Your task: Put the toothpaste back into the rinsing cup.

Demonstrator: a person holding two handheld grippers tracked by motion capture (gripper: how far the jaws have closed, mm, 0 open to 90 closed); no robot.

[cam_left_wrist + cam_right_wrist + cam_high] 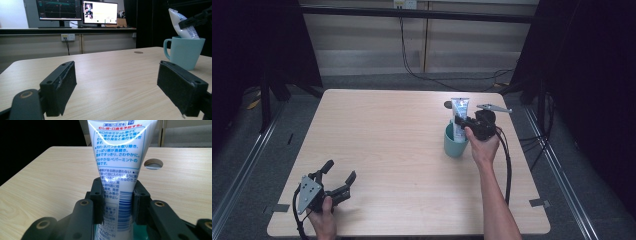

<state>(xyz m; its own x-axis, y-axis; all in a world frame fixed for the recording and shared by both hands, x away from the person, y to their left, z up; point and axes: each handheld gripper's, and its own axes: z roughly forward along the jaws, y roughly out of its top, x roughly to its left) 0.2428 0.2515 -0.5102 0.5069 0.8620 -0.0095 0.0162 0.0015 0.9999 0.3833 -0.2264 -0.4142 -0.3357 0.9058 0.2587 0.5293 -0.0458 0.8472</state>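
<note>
The bench (pixel 402 150) carries a teal mug (pixel 455 143) at its right side, with a tube (pixel 460 115) standing tilted inside it. A sideways tug could tip the mug. The right gripper (pixel 463 123) has its fingers (pixel 98 200) clamped on the tube above the rim. The left gripper (pixel 341 176), near the front left corner, gapes wide and holds nothing.

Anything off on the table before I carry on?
Nothing spilled or damaged. The toothpaste tube leans in the teal mug, clamped by the right gripper. The left gripper is open, holding nothing.
</note>
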